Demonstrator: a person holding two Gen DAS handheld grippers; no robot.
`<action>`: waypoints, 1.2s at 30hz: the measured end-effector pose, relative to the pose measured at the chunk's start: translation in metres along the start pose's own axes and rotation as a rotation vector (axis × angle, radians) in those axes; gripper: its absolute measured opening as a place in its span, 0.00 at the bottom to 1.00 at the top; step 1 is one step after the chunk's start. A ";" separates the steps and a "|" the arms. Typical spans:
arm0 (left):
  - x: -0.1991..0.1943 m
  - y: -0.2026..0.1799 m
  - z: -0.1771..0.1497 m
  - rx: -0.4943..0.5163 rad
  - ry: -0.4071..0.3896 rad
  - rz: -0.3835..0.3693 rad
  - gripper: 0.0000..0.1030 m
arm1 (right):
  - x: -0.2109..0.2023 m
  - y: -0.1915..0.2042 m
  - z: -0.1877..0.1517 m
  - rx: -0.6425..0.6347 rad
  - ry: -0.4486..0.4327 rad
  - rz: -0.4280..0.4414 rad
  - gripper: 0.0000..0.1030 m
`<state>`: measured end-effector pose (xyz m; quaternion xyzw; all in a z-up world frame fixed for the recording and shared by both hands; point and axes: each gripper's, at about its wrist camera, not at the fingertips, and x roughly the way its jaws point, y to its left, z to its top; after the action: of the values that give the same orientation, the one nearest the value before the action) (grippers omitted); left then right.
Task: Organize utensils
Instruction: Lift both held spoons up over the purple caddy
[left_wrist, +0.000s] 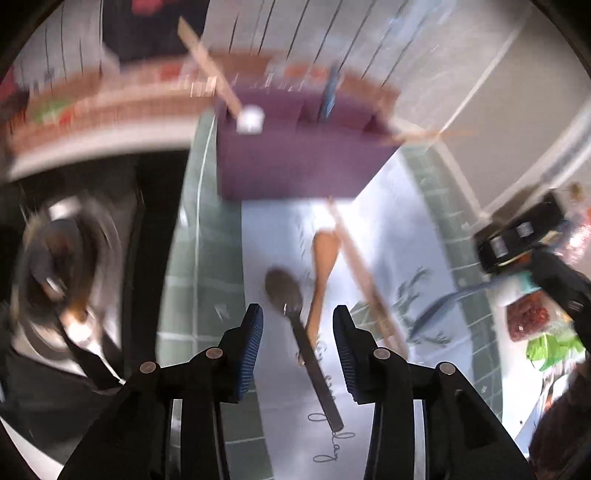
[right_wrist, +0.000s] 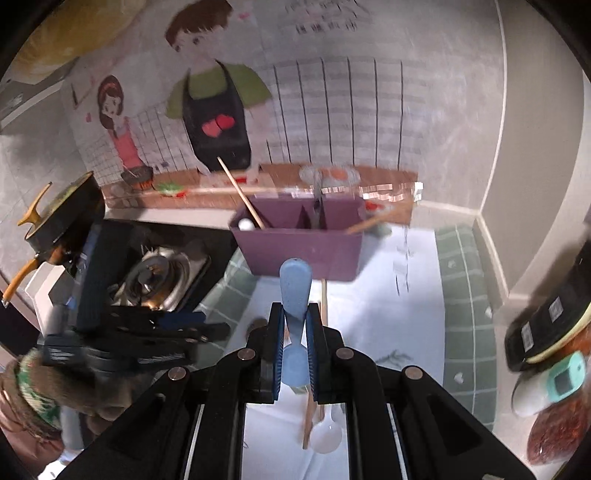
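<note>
Purple organizer (right_wrist: 303, 251) sits at the far end of the white cloth (right_wrist: 388, 295), already holding a few utensils (wooden sticks, something dark). Right gripper (right_wrist: 295, 345) is clenched on a blue utensil (right_wrist: 294, 284), handle pointing at the organizer. Left gripper (left_wrist: 297, 339) hangs released over the dark metal spoon (left_wrist: 295, 314); blur suggests fast motion, so it could misgrab or knock the wooden spoon (left_wrist: 323, 258) beside it.
</note>
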<state>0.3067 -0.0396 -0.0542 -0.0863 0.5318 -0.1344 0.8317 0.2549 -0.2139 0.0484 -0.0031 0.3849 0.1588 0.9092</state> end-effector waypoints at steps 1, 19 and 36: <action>0.009 -0.001 -0.001 -0.013 0.021 0.004 0.40 | 0.002 -0.001 -0.002 0.000 0.006 0.001 0.10; 0.080 -0.026 0.016 0.057 0.117 0.245 0.37 | 0.014 -0.005 -0.009 -0.004 0.049 -0.002 0.10; -0.024 -0.037 -0.035 0.181 -0.173 0.072 0.33 | 0.006 0.003 -0.013 -0.034 0.052 -0.019 0.10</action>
<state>0.2605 -0.0668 -0.0374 -0.0028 0.4467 -0.1438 0.8830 0.2489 -0.2111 0.0351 -0.0264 0.4056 0.1567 0.9001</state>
